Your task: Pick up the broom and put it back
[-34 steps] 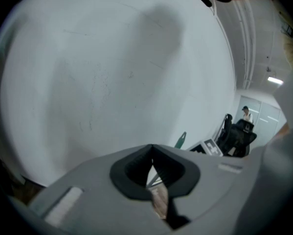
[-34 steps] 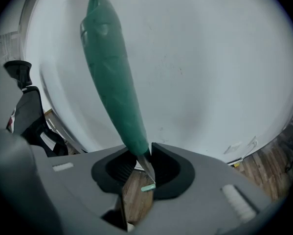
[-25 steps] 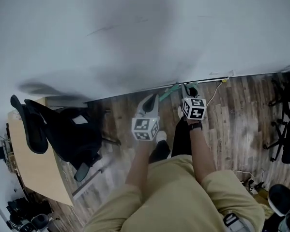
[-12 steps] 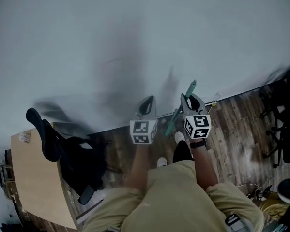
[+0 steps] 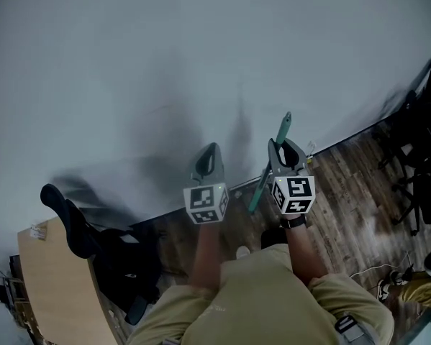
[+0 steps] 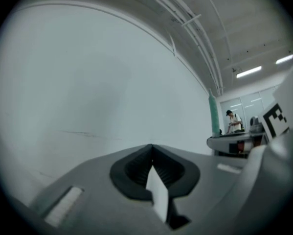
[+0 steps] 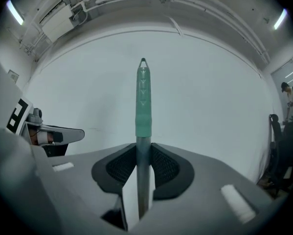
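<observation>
The person's tan shirt (image 5: 265,293) fills the bottom of the head view and hides the legs and feet almost wholly. Both forearms reach forward from it, level, each carrying a gripper.

The right gripper (image 7: 143,151) has its jaws clamped on the broom (image 7: 143,106), on the grey shaft just below the green grip. The broom stands upright between the jaws, and its grip rises above them against the wall. In the head view the shaft slants down from that gripper toward the person's legs and is lost between the forearms. The broom's head shows in no view.

The left gripper (image 6: 152,148) hangs beside the right one, apart from the broom. Its jaws are together with nothing between them.

Below lies a wood floor (image 5: 345,185). To the left a black chair (image 5: 93,250) stands against a tan surface (image 5: 50,293) that the frame's corner cuts off. Dark chairs (image 5: 416,142) at the right edge are blurred and partly out of frame.

Beyond, a pale wall (image 5: 165,49) carries soft shadows. Far off in the left gripper view stands a second person (image 6: 233,122), too small to make out further.
</observation>
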`<state>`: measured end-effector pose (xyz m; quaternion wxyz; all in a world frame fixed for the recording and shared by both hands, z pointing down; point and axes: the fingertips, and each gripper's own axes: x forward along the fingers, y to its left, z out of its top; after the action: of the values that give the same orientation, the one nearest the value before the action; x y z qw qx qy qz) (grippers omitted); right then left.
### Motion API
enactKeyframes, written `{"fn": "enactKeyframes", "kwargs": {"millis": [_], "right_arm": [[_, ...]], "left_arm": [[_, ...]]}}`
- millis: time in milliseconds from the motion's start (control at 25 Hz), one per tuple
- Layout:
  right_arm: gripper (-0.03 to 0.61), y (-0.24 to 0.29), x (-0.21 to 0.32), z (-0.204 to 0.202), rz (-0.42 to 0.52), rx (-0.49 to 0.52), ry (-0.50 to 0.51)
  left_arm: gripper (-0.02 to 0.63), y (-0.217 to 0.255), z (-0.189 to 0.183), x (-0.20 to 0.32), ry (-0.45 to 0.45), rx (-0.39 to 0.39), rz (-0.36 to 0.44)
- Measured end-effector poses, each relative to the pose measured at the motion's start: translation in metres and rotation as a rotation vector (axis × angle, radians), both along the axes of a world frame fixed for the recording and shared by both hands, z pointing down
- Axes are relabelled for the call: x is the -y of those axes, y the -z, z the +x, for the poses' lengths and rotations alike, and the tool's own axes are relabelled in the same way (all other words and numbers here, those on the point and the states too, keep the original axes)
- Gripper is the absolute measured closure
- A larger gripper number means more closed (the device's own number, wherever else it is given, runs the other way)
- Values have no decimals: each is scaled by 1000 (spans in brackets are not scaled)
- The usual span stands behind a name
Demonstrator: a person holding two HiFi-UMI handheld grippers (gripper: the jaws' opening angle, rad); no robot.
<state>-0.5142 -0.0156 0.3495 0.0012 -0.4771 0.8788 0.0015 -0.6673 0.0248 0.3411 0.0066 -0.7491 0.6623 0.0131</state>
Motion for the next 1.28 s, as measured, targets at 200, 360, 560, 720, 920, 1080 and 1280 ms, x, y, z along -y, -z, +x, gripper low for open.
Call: {"fn": "enactKeyframes", "kwargs": {"millis": [200,360,560,720,920,1080,1280], "right_arm": [[488,10,-1,34,-9,36,-14],[488,20,4,71,-12,69,-51],[488,29,0,132,-9,76,-115],[488,35,1,208,-7,77,-190],[488,48,-5,323,6,72,-314],[486,60,-22,415,42,84,-417],[486,65,-69,525,75,99,-583]], "left_arm": [[611,3,34,14,-77,-45,-36],[611,12,83,31,-159,-39,-33],[611,12,171,51,-297,-44,-47],[611,10,261,70,-399,-58,-77],[611,24,386,76,-541,-47,-58],[611,31,483,75,-652,-33,-61],[611,42,601,43,-747,4,13]]}}
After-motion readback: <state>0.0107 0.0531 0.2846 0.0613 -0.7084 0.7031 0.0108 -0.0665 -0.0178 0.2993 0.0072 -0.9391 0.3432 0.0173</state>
